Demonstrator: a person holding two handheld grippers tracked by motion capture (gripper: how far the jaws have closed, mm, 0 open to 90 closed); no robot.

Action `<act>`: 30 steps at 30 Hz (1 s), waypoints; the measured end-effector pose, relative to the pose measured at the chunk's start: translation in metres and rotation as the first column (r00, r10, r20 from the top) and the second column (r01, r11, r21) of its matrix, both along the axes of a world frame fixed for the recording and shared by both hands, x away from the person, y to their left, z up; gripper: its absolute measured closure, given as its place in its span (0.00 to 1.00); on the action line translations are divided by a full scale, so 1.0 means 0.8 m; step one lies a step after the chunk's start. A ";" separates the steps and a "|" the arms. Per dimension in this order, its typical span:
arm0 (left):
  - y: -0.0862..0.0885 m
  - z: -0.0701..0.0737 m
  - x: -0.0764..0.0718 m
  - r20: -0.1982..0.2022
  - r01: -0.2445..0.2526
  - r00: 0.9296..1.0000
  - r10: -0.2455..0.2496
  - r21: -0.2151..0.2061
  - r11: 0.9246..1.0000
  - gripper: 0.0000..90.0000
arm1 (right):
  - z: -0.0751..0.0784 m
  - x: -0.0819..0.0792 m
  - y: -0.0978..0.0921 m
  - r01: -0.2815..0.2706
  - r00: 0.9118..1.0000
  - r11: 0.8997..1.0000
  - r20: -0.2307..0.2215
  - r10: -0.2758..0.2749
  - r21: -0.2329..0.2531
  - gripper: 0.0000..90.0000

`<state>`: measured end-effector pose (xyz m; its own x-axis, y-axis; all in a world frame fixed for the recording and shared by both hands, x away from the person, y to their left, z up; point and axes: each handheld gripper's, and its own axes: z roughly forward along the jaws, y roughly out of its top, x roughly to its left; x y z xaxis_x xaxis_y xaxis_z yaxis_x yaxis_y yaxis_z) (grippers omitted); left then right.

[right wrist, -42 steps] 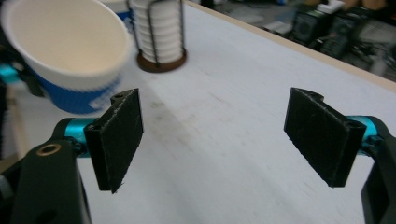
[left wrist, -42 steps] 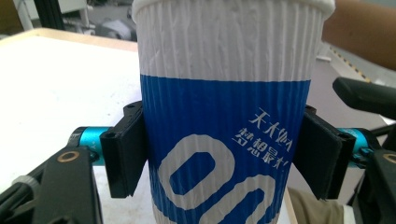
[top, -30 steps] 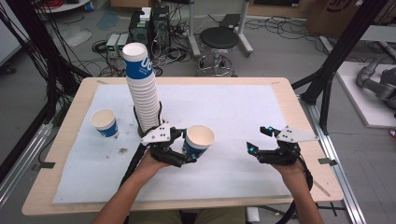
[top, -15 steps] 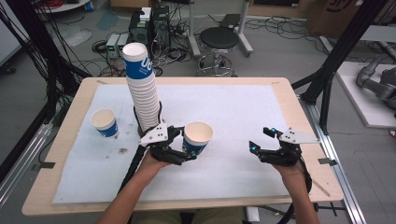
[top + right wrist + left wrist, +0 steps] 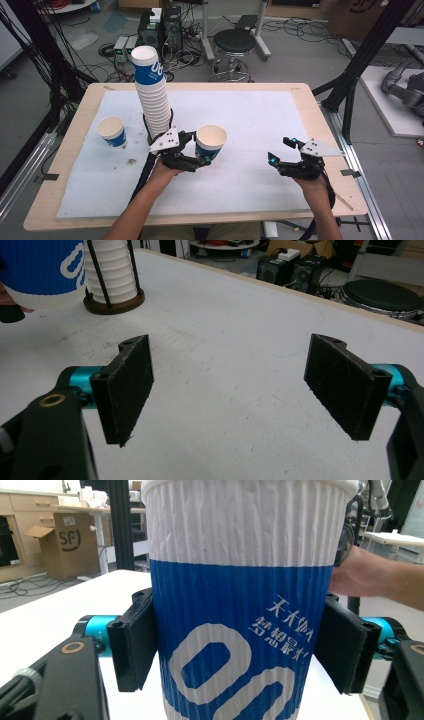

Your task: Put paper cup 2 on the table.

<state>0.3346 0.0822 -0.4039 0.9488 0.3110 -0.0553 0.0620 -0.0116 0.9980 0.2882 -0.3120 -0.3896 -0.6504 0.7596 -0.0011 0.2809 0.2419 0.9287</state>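
Observation:
My left gripper (image 5: 199,151) is shut on a blue-and-white ribbed paper cup (image 5: 210,141), which it holds upright near the table's middle. In the left gripper view both black pads (image 5: 132,640) press the cup (image 5: 240,595) on its blue band. A tall leaning stack of the same cups (image 5: 151,92) stands in a dark holder just left of that gripper. One more cup (image 5: 112,131) stands alone at the left. My right gripper (image 5: 280,150) hovers open at the right, with only white mat between its jaws (image 5: 235,385).
A white mat (image 5: 250,115) covers the wooden table (image 5: 310,107). The stack's round base (image 5: 114,299) and the held cup (image 5: 40,270) appear at the far left of the right gripper view. A stool (image 5: 235,42), cables and black frame posts stand beyond the table.
The left gripper has carried its cup slightly up and away from the front edge. The right gripper has drifted a little to the right and stays open.

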 end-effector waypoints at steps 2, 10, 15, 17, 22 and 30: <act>-0.005 0.004 0.005 -0.001 -0.002 1.000 0.002 0.003 1.000 0.29 | 0.000 0.000 -0.001 0.005 1.000 1.000 0.003 -0.005 0.004 0.23; -0.022 0.009 0.031 -0.018 -0.023 1.000 0.023 -0.019 1.000 0.29 | 0.002 -0.002 -0.006 0.020 1.000 0.999 0.017 -0.020 0.025 0.23; -0.035 -0.001 0.045 -0.021 -0.048 0.999 0.047 -0.034 0.998 0.29 | 0.002 -0.004 -0.007 0.026 0.999 0.999 0.029 -0.026 0.021 0.23; -0.040 -0.007 0.049 -0.027 -0.067 0.997 0.066 -0.026 0.997 0.29 | 0.000 -0.004 -0.008 0.026 0.999 0.999 0.029 -0.027 0.019 0.23; -0.057 -0.017 0.054 -0.041 -0.079 0.996 0.077 -0.046 0.996 0.29 | -0.001 -0.006 -0.011 0.032 0.999 0.999 0.026 -0.032 0.023 0.23; -0.083 -0.032 0.063 -0.080 -0.110 0.991 0.105 -0.051 0.993 0.28 | 0.000 -0.010 -0.015 0.034 0.999 0.999 0.029 -0.035 0.028 0.23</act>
<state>0.3851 0.0161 -0.4293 0.9023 0.4054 -0.1463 0.1363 0.0537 0.9892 0.2805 -0.3238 -0.3899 -0.6241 0.7814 0.0010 0.2606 0.2070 0.9430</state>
